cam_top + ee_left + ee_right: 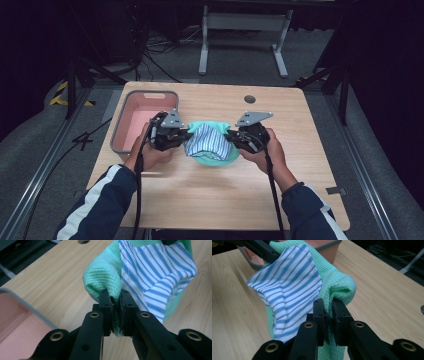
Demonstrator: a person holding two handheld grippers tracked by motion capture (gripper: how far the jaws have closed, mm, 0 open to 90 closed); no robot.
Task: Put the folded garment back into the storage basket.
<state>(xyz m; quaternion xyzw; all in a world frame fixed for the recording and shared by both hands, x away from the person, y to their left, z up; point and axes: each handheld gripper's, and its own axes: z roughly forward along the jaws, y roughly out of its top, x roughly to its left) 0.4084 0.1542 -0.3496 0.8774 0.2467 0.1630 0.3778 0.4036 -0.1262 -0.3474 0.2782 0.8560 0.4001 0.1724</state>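
The mint-green waffle-weave cloth [214, 156] with its blue-and-white striped cloth [206, 141] is pinched at one side by the left hand-held gripper [115, 305] and at the other by the right hand-held gripper [329, 307], both clenched on fabric. Lifting is judged done; placing in the pink plastic bin [131, 114] on the wooden tabletop [210, 200] is left.

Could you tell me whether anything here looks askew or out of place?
Nothing is spilled or damaged. The green cloth is bunched, not flat, pinched at opposite edges by the left gripper and right gripper, with the striped cloth draped crookedly over it. The pink bin sits square.
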